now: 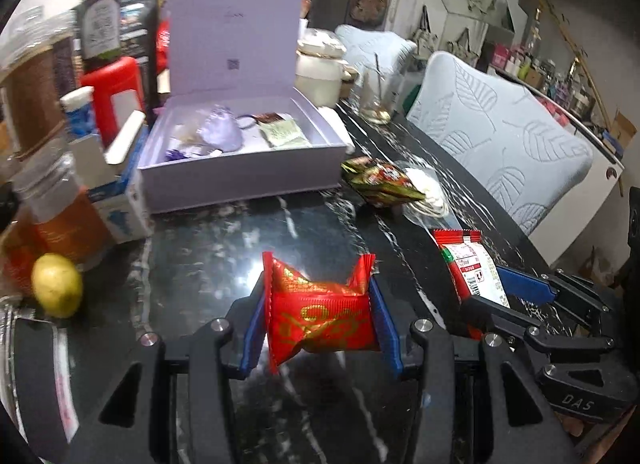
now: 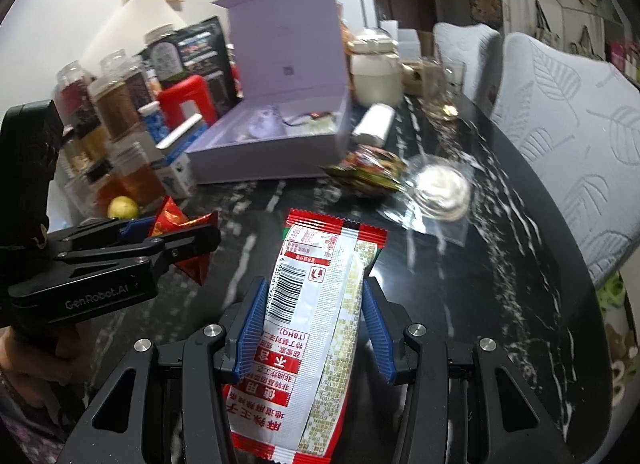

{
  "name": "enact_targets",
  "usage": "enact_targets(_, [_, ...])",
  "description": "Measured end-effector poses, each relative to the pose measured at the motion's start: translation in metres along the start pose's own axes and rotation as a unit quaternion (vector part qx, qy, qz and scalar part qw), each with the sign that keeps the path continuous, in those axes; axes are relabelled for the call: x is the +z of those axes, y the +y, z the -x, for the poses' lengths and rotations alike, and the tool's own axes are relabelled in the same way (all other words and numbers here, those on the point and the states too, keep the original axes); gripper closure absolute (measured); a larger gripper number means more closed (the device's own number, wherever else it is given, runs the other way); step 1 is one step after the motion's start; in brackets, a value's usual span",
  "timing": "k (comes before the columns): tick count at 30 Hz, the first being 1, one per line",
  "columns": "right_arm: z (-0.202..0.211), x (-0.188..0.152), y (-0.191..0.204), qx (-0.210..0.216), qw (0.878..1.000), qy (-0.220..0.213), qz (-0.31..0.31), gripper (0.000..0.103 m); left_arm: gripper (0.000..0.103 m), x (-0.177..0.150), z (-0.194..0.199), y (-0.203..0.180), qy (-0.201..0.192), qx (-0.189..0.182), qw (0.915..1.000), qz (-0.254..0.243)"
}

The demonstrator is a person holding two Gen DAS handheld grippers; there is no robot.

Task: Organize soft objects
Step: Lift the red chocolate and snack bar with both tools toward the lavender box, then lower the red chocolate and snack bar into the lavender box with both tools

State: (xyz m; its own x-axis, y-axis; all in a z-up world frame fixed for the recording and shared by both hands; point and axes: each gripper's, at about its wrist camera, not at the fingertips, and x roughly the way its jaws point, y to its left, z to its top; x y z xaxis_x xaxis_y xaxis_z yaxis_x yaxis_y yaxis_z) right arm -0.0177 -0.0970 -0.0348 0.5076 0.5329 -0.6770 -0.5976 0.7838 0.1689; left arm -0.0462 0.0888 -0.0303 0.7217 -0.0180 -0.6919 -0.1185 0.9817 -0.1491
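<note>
Here, the red packet [image 1: 322, 314], printed in gold, sits pinched between the blue pads of the left gripper [image 1: 320, 324], held clear above the dark marble table [image 1: 200, 264]. Its crimped ends flare up past the pads on both sides. To its right, the white packet [image 2: 316, 324] with red ends and a barcode is clamped lengthwise in the right gripper [image 2: 310, 328], one blue pad pressing each long edge, its far end sticking out over the table. From the left wrist view the right gripper [image 1: 516, 296] shows at the right edge with that same packet [image 1: 468, 264] in it; from the right wrist view the left gripper [image 2: 176, 236] shows at the left with the red packet [image 2: 176, 224] in its pads.

Farther on, the lilac box [image 1: 240, 168] stands open on the table, lid upright, with a pale pouch [image 1: 222, 130] and a small sachet [image 1: 286, 132] inside. Just right of the box's front corner lie a green-and-red snack bag [image 1: 380, 182] and, touching it, a clear bag of white pieces [image 1: 428, 192]. A lemon [image 1: 56, 284] rests at the left by a row of jars [image 1: 44, 104] and a red stool [image 1: 116, 92]. White chairs [image 1: 500, 144] with a leaf pattern stand along the table's right side.
</note>
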Motion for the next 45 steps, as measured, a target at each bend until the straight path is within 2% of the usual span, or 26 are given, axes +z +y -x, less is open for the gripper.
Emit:
enact_targets(10, [0.014, 0.035, 0.035, 0.031, 0.997, -0.064, 0.043, 0.056, 0.056, 0.028, 0.036, 0.025, -0.061, 0.024, 0.9977, 0.014])
enact_targets(25, [0.037, 0.110, 0.050, 0.056, 0.982, -0.160, 0.082, 0.056, 0.056, 0.110, 0.067, 0.036, -0.165, 0.053, 0.9849, -0.009])
enact_targets(36, [0.023, 0.174, 0.048, 0.061, 0.973, -0.202, 0.096, 0.056, 0.056, 0.169, 0.049, 0.055, -0.203, 0.052, 0.9777, -0.006])
enact_targets(45, [-0.016, 0.223, 0.039, 0.053, 0.971, -0.210, 0.105, 0.056, 0.056, 0.212, 0.011, 0.081, -0.211, 0.069, 0.9750, 0.005])
